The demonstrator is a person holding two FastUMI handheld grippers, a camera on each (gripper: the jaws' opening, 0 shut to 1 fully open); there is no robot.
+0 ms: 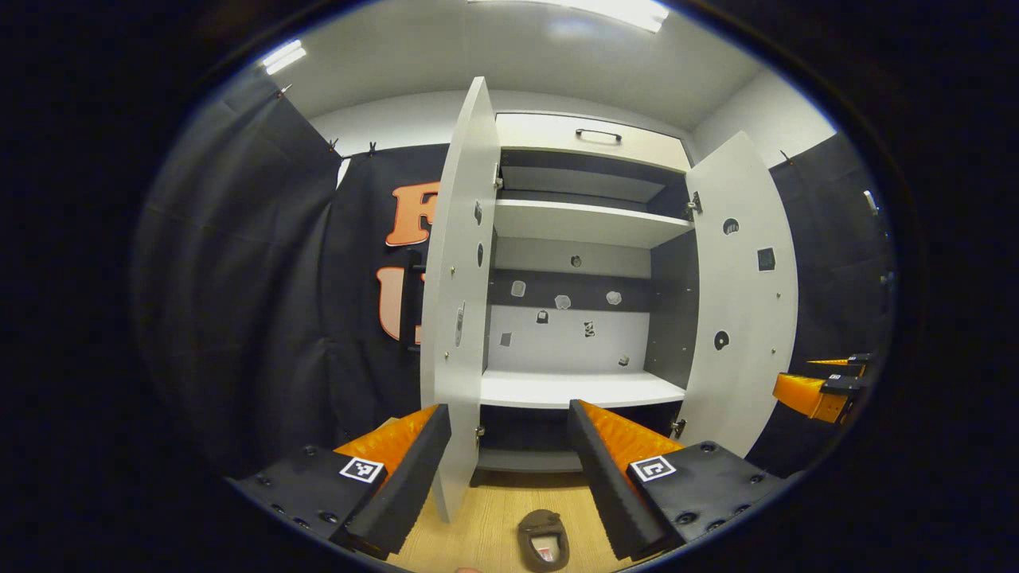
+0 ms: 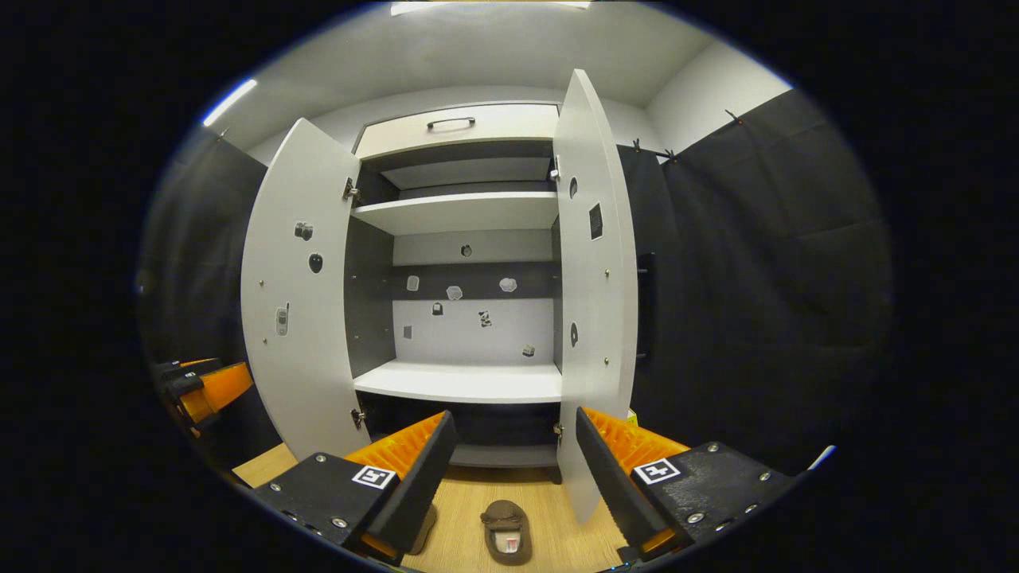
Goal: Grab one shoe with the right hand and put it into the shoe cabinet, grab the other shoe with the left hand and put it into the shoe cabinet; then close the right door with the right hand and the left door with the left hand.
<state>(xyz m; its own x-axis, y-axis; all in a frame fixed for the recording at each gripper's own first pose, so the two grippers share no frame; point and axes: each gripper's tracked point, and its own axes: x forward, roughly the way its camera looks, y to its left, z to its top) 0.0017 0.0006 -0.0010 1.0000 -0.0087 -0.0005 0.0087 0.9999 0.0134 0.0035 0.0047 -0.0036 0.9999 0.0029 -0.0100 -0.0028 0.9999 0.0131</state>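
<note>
Both claws hang open and empty: the left claw (image 1: 505, 469) over a brown shoe (image 1: 543, 539) on the wood floor (image 1: 486, 517), the right claw (image 2: 509, 477) over a shoe (image 2: 505, 532) with a second shoe (image 2: 423, 528) half hidden behind its left finger. Beyond them the cabinet (image 2: 466, 382) stands with its left door (image 2: 298, 302) and right door (image 2: 593, 302) swung wide, shelves bare.

A recording booth, not a home: black cloth walls (image 2: 756, 263) hang close beside a lone open shoe cabinet (image 2: 470, 382), ceiling strip lights (image 1: 283, 56) above it.
</note>
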